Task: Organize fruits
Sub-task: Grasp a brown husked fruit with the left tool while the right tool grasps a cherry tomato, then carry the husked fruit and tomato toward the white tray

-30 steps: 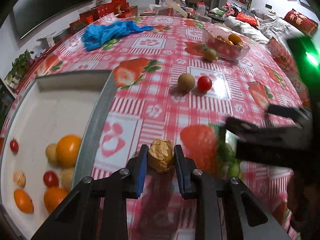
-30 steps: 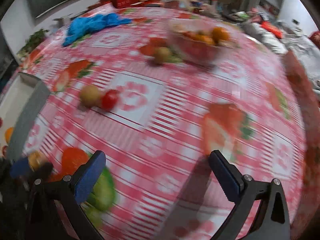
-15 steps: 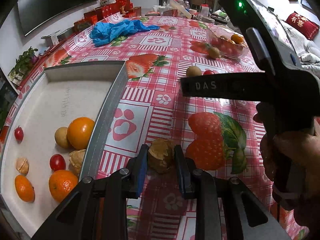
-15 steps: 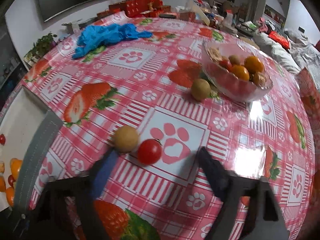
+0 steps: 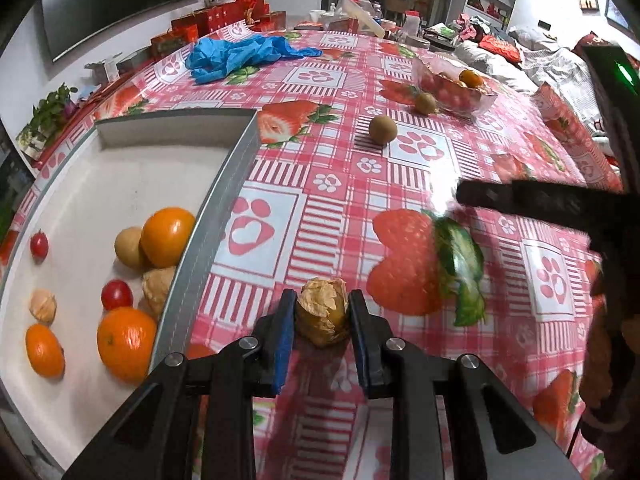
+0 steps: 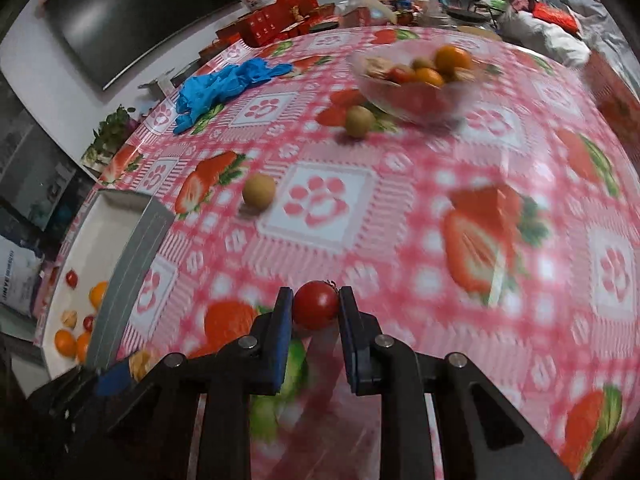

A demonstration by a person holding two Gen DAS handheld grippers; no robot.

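Fingers of the left gripper point(image 5: 322, 314) are clamped on a husked physalis point(image 5: 321, 310), held just right of the white tray point(image 5: 224, 184); the right gripper point(image 6: 312, 312) pinches a cherry tomato point(image 6: 316, 309) above the tablecloth point(image 6: 400, 208). Each fruit should be carried over the near rim, lowered beside its own kind, then released gently. Both tools are pointed forward, tilted slightly down.

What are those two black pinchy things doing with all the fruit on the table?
A person holds a gripper in each hand and is sorting fruit. The left gripper is shut on a papery husk fruit, close to the white tray that holds oranges and little tomatoes. The right gripper is shut on a red cherry tomato. Two brown round fruits sit loose on the tablecloth near a glass bowl with more fruit.
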